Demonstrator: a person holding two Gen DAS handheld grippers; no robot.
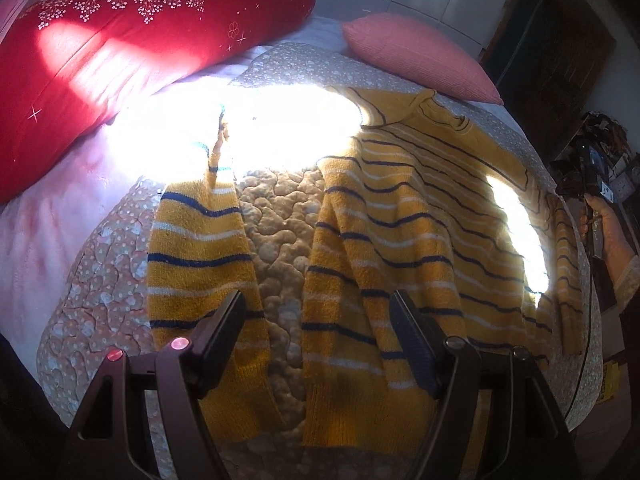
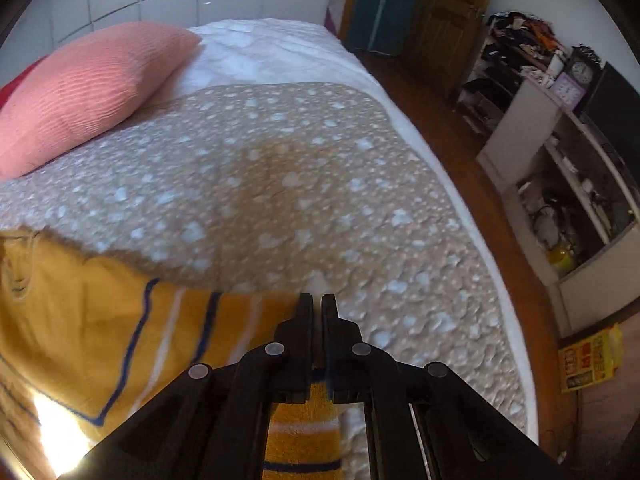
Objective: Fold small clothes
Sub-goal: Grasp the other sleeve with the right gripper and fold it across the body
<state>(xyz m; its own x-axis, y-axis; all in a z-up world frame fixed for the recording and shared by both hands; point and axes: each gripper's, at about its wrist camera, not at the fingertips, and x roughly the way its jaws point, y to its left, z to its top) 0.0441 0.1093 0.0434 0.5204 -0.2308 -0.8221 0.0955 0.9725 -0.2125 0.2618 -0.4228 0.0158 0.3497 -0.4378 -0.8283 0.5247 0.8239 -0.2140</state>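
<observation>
A yellow sweater (image 1: 400, 220) with navy and white stripes lies spread on the quilted bed cover (image 1: 280, 216), collar toward the pillows. One sleeve (image 1: 196, 240) lies apart on the left. My left gripper (image 1: 318, 300) hangs open above the gap between that sleeve and the sweater's body, with nothing between its fingers. My right gripper (image 2: 317, 300) is shut at the sweater's (image 2: 100, 320) other sleeve (image 2: 304, 432), which runs under its fingers; the jaws stand almost together on the sleeve's edge. In the left wrist view a hand (image 1: 608, 232) holds that gripper at the bed's right side.
A red flowered pillow (image 1: 120, 60) and a pink pillow (image 2: 88, 92) lie at the head of the bed. Bright sun patches wash out part of the sweater. The bed's right edge drops to a wooden floor (image 2: 452, 128), with cluttered shelves (image 2: 568, 168) and a yellow box (image 2: 588, 360) beyond.
</observation>
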